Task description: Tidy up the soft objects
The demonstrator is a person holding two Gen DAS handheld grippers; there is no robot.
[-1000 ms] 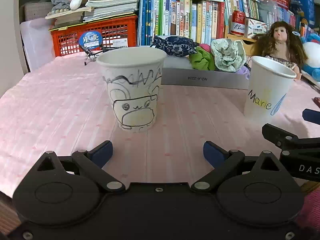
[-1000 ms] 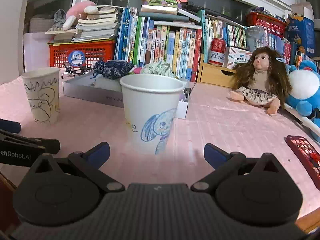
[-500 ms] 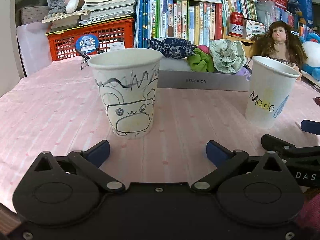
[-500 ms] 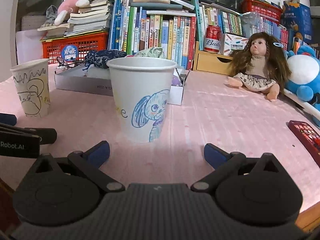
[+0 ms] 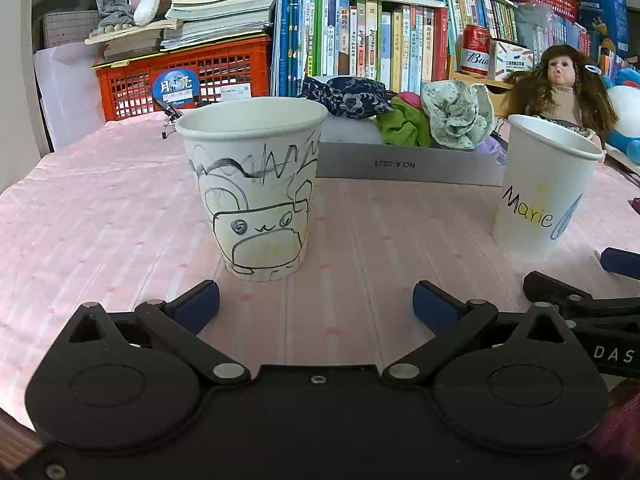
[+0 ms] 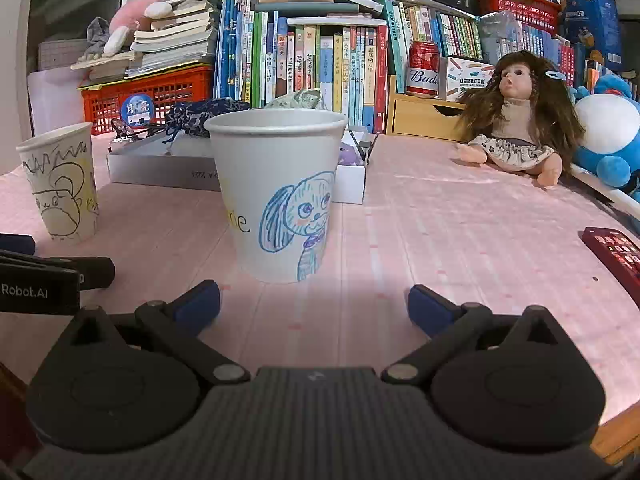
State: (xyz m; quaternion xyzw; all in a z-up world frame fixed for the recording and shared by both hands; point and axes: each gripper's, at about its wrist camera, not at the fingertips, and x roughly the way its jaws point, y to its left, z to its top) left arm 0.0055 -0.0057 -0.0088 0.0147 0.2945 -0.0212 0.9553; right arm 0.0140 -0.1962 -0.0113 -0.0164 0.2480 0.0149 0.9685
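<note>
Soft fabric scrunchies, a dark navy floral one (image 5: 346, 96), a green one (image 5: 402, 126) and a pale sage floral one (image 5: 456, 114), sit piled in the flat grey cardboard box (image 5: 408, 168) at the back of the pink striped tablecloth (image 5: 100, 216). In front of the box stand two white paper cups, well apart: the black-scribbled bear cup (image 5: 254, 188) right ahead of your left gripper (image 5: 316, 306), the blue-dog "Marie" cup (image 6: 280, 192) right ahead of your right gripper (image 6: 314, 304). Both cups upright. Your left jaws are spread wide, nothing between them, cup just beyond the blue pads (image 5: 198, 306). Your right jaws also wide, holding nothing. Long-haired doll (image 6: 516, 120) sits far right, beside a blue-and-white plush (image 6: 608, 140). Orange plastic crate (image 5: 184, 76) and row of books (image 5: 360, 40) behind the box.
</note>
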